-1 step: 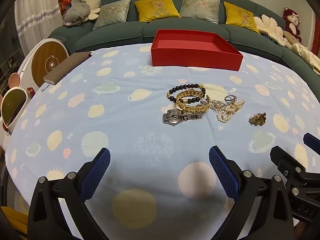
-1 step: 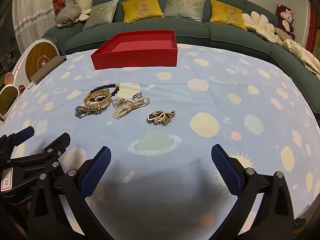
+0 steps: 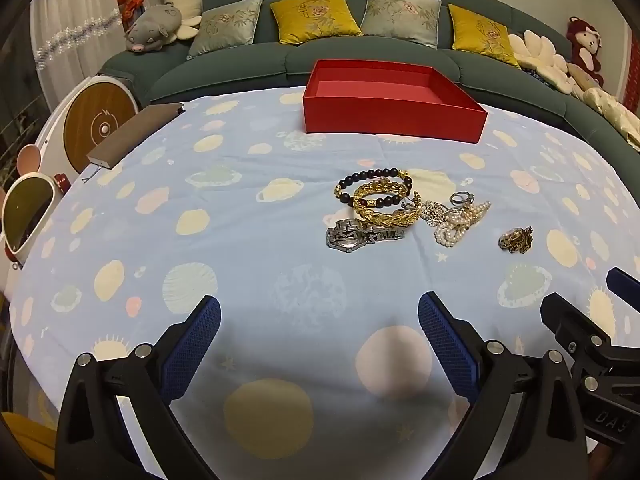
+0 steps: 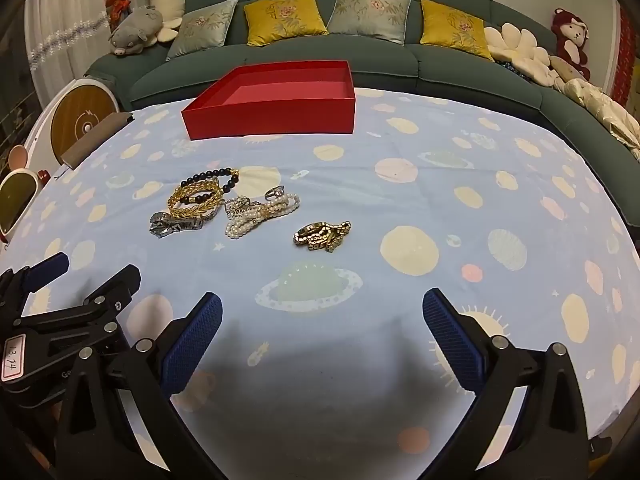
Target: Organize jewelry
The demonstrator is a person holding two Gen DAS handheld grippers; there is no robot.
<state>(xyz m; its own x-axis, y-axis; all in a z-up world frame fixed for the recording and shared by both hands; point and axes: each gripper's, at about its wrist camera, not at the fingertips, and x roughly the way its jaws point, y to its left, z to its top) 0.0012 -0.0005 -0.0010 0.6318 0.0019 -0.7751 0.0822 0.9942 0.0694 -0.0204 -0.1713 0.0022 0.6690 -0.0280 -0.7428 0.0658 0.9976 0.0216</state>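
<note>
**Observer 1:** Left wrist view: the left gripper (image 3: 319,330) hangs over the tabletop (image 3: 248,272) with its planet-print blue cloth, jaws fully apart, nothing between the blue pads. Confirm the other unit.

**Observer 2:** The right gripper (image 4: 322,330) is the same: jaws spread wide, empty, beside its partner.

**Observer 1:** Jewelry location?

**Observer 2:** Ahead of both grippers, well apart from them. A black beaded bracelet (image 3: 374,186) overlaps a gold leaf-pattern bangle (image 3: 386,206). A silver metal watch (image 3: 360,236) touches the bangle's near edge. A white pearl strand (image 3: 460,224) lies tangled with a silver ring (image 3: 460,199). A small gold link chain (image 4: 322,236) sits alone to their right.

**Observer 1:** Container?

**Observer 2:** An open, shallow red cardboard box (image 3: 394,114) stands at the tabletop's far edge, before the green sofa (image 4: 460,68).
</note>
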